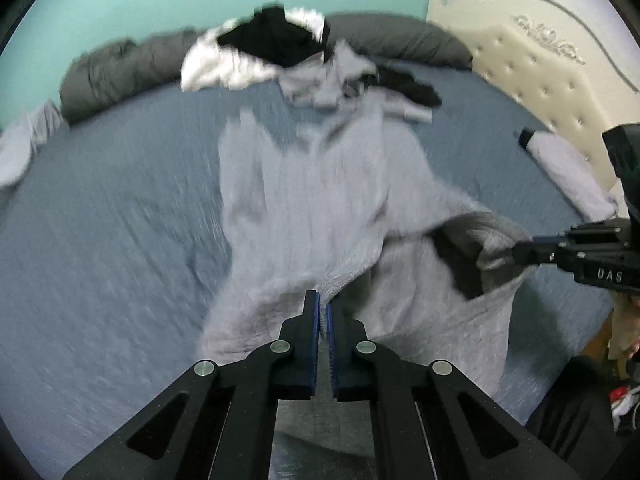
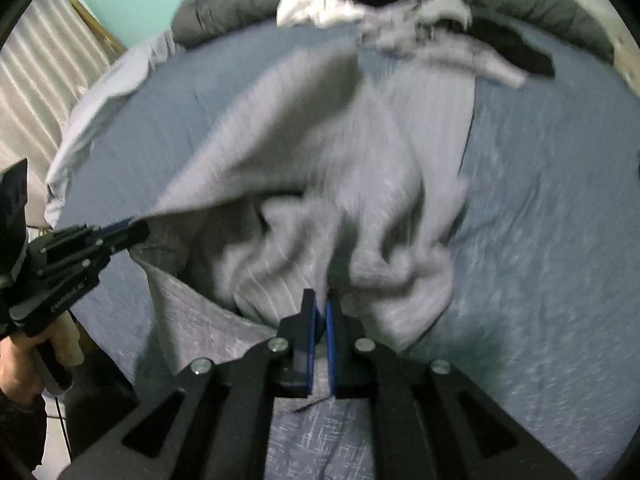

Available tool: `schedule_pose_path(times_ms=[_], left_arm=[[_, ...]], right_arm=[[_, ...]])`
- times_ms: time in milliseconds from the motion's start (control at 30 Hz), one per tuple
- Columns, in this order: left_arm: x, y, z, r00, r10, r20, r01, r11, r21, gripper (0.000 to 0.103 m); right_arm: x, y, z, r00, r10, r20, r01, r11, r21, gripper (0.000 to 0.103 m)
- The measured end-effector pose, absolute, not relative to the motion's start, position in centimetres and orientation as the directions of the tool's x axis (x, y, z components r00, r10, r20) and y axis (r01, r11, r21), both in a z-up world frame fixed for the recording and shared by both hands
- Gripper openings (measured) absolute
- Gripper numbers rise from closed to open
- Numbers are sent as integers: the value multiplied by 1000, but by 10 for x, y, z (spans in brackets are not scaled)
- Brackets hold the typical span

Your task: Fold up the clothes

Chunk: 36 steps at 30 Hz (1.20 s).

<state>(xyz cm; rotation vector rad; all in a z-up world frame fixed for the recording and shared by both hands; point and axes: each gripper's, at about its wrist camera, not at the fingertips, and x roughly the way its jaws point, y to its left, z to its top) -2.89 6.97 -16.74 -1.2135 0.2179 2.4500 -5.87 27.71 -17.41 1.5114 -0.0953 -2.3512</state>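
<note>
A light grey sweatshirt (image 1: 312,184) hangs stretched over the blue bed, blurred by motion, its far end trailing toward the clothes pile. My left gripper (image 1: 323,300) is shut on its near hem, the cloth pinched between the blue pads. My right gripper (image 1: 516,250) enters from the right edge of the left wrist view, shut on the other side of the hem, where the dark inside of the garment shows. In the right wrist view the grey sweatshirt (image 2: 320,168) bunches in front of my right gripper (image 2: 321,304), and my left gripper (image 2: 134,230) grips the hem at the left.
A pile of white, black and grey clothes (image 1: 264,52) lies at the far side of the blue bedsheet (image 1: 100,220), before a dark grey bolster (image 1: 116,72). A grey garment (image 1: 568,168) rests by the cream headboard (image 1: 532,60). A hand (image 2: 16,372) holds the left tool.
</note>
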Motion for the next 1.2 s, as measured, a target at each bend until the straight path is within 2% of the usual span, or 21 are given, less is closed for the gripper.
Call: schedule_pose_path(times_ms=[200, 267, 700, 1000, 1200], left_arm=[[-43, 63, -47, -665, 308, -680, -407, -913, -16, 4], [-47, 62, -3, -702, 311, -641, -407, -913, 3, 4], [-42, 67, 231, -832, 322, -452, -400, -913, 86, 4], [-12, 59, 336, -878, 325, -350, -385, -915, 116, 4], [30, 51, 367, -892, 337, -301, -389, -911, 134, 4]], right_arm=[[-73, 280, -72, -533, -285, -797, 283, -947, 150, 4], [-75, 276, -18, -598, -275, -753, 299, -948, 109, 4], [-61, 254, 218, -828, -231, -511, 289, -957, -36, 3], [-33, 258, 339, -905, -233, -355, 272, -960, -63, 3], [7, 252, 391, -929, -244, -277, 282, -953, -108, 3]])
